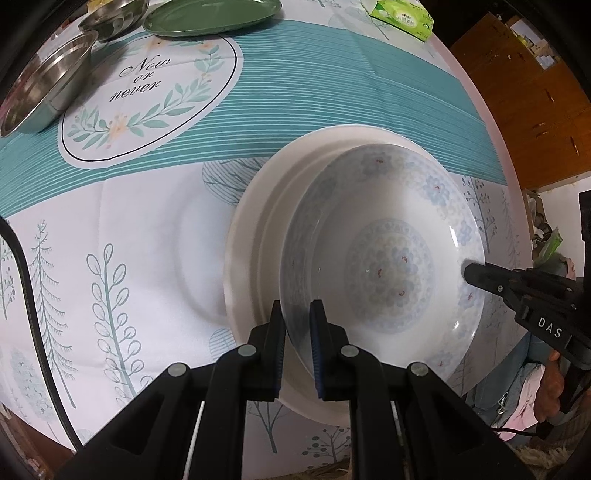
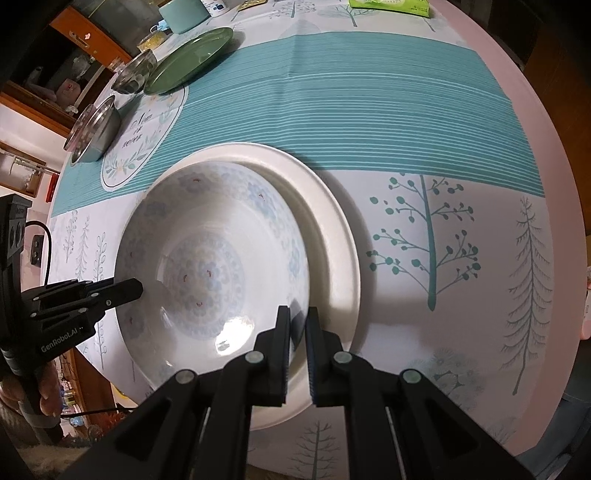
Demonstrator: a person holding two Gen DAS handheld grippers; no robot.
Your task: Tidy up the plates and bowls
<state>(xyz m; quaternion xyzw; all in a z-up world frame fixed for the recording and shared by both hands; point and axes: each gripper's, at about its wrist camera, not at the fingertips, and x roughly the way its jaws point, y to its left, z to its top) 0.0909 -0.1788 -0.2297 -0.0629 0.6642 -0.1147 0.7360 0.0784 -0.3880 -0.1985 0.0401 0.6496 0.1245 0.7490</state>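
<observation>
Together, the left gripper (image 1: 297, 314) and right gripper (image 2: 298, 320) each clamp opposite rims of a floral bowl (image 1: 384, 258), which sits tilted in a white plate (image 1: 251, 236) near the desk's (image 2: 461, 332) front edge.

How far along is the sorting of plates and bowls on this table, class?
Done: nothing looks finished.
In hand: the left tool and right tool each pinch opposite rims of the patterned bowl, held over the white plate, off-centre.
Left: two steel bowls and the green plate lie separate at the far side, not stacked.
</observation>
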